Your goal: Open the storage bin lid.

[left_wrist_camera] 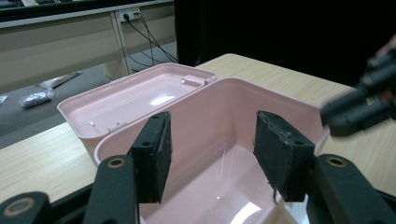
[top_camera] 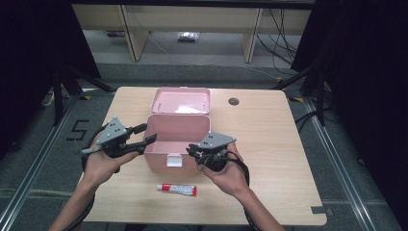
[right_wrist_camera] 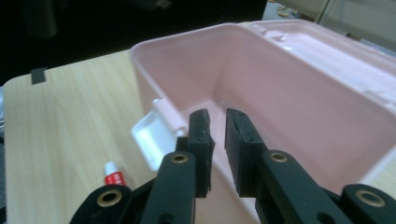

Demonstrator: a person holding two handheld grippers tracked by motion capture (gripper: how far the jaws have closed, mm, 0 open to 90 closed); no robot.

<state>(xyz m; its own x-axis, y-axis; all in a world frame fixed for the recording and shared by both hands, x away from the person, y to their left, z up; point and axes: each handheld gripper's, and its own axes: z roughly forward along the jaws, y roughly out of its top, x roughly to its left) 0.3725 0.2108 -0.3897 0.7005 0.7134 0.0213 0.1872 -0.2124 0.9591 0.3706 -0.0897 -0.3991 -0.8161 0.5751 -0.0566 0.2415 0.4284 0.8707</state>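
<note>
flanking an open pink box [top_camera: 177, 134] at the middle of a pale wooden table [top_camera: 269, 144], we hold a pair of black tongs in each hand. the left gripper [top_camera: 144, 135] sits at the box's left wall, its two jaws spread wide apart with nothing between them; seen along those jaws in the left gripper view, the bare pink inside of the box [left_wrist_camera: 219, 154] lies just beyond the pads [left_wrist_camera: 159, 154]. the right gripper [top_camera: 191, 150] hovers at the box's front right corner, its jaws parted by a narrow gap and clamped on nothing; in the right gripper view its pads [right_wrist_camera: 201, 140] stand over the near rim of the box [right_wrist_camera: 280, 93]. the lid [top_camera: 181, 100] lies thrown back flat behind the box, and a white latch [top_camera: 173, 160] hangs from the front wall. a small red and white tube [top_camera: 179, 189] rests on the table in front of the box, between our forearms and apart from both tongs.
</note>
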